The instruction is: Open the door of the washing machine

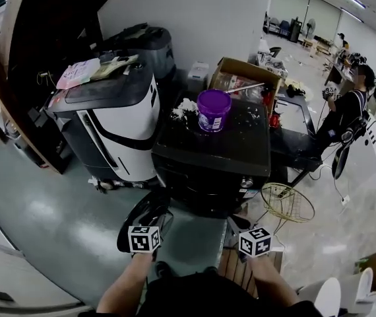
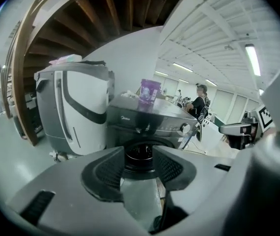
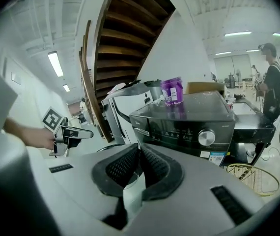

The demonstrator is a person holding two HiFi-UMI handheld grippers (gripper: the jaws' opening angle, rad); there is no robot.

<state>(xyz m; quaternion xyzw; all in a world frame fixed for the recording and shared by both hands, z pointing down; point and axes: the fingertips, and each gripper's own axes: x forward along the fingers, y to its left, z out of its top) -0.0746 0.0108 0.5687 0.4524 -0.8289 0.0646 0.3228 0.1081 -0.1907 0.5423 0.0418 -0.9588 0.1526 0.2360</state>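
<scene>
1. Head view puts the black washing machine (image 1: 211, 157) straight ahead. Its round door (image 1: 142, 218) appears to be swung out to the left already, close to the left tongs (image 1: 144, 238).
2. Left gripper view: the left tongs stand partly apart with nothing between them. The drum opening shows well beyond the gap.
3. Right gripper view: the right tongs (image 3: 139, 163) are closed together and empty, pointing at the machine's control panel.
4. Risk, as I judge it: the door hangs low beside the left tongs, so a careless sweep could knock it back toward shut.
5. A purple bucket (image 1: 213, 109) and white clutter sit on the machine's top. A hard tug or bump on the door could shake them off.
6. The wire basket (image 1: 287, 202) on the floor lies near the right side and could snag a step or a swing.
</scene>
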